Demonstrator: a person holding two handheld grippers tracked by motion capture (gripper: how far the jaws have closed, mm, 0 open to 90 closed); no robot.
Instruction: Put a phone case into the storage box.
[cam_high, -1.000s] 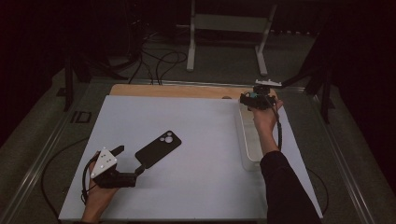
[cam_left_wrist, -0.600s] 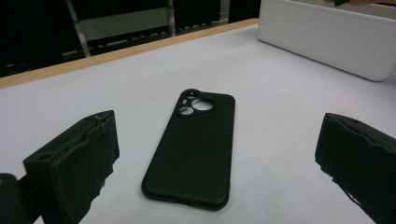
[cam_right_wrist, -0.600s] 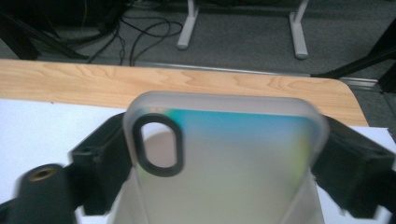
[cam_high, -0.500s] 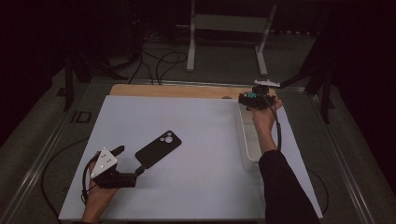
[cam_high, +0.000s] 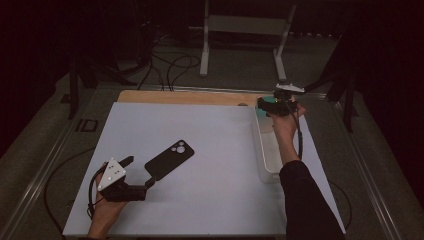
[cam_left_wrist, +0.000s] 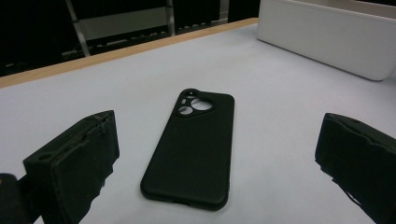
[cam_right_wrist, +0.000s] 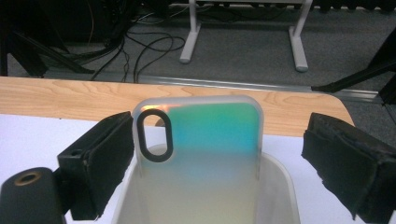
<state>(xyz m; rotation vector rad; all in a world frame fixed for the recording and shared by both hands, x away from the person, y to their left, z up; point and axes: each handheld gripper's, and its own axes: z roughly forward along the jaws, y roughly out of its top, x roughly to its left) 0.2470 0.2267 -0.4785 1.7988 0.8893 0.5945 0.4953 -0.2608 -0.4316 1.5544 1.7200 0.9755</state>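
A black phone case (cam_high: 169, 159) (cam_left_wrist: 191, 149) lies back up on the white table mat (cam_high: 215, 135), camera cutout pointing away. My left gripper (cam_high: 140, 171) (cam_left_wrist: 219, 140) stands open just in front of its near end, one jaw on each side, touching nothing. At the far right my right gripper (cam_high: 267, 104) (cam_right_wrist: 224, 142) is open above the far end of a white bin (cam_high: 265, 160) (cam_right_wrist: 280, 186). An iridescent translucent phone case (cam_right_wrist: 205, 140) stands upright in that bin between the jaws. The left jaw is close to its edge and the right jaw is well apart.
The bin runs along the mat's right edge. A wooden table strip (cam_high: 190, 97) (cam_right_wrist: 70, 98) lies beyond the mat. Past it are floor cables (cam_high: 170, 65) and a white stand (cam_high: 245, 30). The person's right sleeve (cam_high: 305, 200) crosses the near right corner.
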